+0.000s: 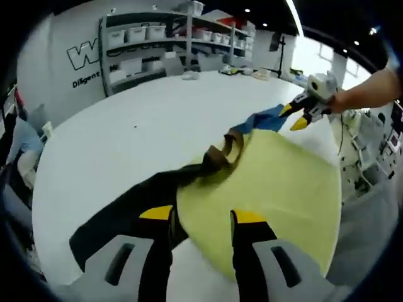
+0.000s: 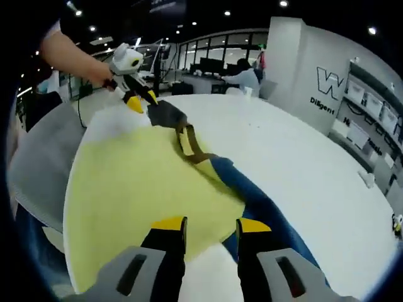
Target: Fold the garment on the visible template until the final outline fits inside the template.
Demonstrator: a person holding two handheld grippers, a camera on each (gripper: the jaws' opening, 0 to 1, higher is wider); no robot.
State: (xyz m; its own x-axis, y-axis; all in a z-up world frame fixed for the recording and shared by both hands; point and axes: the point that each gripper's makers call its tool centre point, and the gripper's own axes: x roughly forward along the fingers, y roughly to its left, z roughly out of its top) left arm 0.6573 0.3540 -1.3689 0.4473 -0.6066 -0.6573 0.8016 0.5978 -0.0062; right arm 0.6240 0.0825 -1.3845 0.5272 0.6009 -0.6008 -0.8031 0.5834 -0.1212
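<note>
A long garment lies stretched across the round yellow template (image 1: 277, 182) on the white table. It has a black end (image 1: 119, 220), a brown strap (image 1: 220, 154) in the middle and a blue end (image 1: 267, 119). My left gripper (image 1: 203, 216) is open, with the black end just beside its left jaw and only template showing between the jaws. In the right gripper view my right gripper (image 2: 211, 224) is open too, and the blue end (image 2: 252, 195) runs past its right jaw. Each gripper shows in the other's view at the garment's far end: right gripper (image 1: 295, 116), left gripper (image 2: 142, 100).
The big white table (image 1: 126, 126) stretches well beyond the template. Shelving with white bins (image 1: 164, 38) stands against the far wall. The person's arm (image 1: 371, 91) reaches in from the table's edge, and a seated person (image 2: 242, 75) is far behind.
</note>
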